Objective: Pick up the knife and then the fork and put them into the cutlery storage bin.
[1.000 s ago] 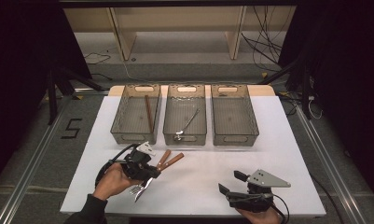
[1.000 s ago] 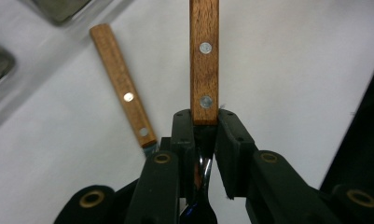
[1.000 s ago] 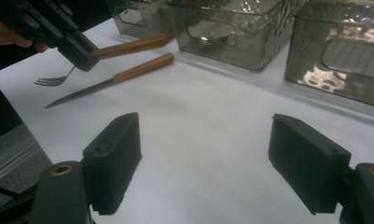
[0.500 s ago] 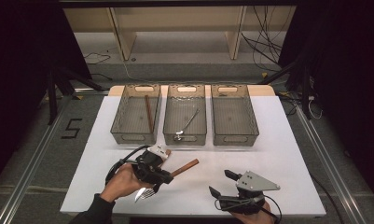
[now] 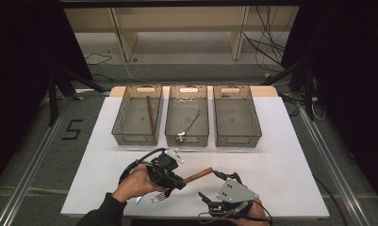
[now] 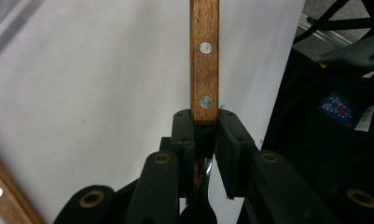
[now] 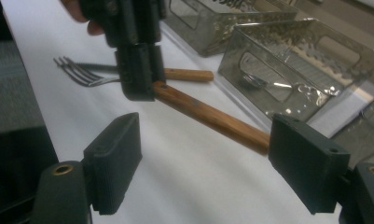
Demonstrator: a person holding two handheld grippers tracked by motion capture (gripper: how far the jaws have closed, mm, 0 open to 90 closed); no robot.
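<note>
My left gripper (image 5: 179, 180) (image 6: 204, 122) is shut on a wooden-handled utensil (image 5: 199, 175) (image 6: 204, 56), gripped near where the riveted handle meets the metal. The handle sticks out to the right, above the white table. The right gripper view shows the same handle (image 7: 212, 116) slanting out of the left gripper (image 7: 135, 70). My right gripper (image 5: 214, 190) (image 7: 210, 161) is open near the table's front edge, its pads on either side of the handle's free end and not touching it. A second fork (image 5: 160, 195) (image 7: 89, 74) with a wooden handle lies flat under the left hand.
Three clear bins stand side by side at the back: the left bin (image 5: 123, 120) holds a wooden-handled piece (image 5: 150, 114), the middle bin (image 5: 170, 127) a metal utensil (image 5: 190, 123), and the right bin (image 5: 255, 125) stands beside them. The table's front edge (image 5: 177, 214) is close to both hands.
The left gripper carried the utensil to the right, and the right gripper moved left toward it. The handle's free end now lies between the right gripper's pads.
</note>
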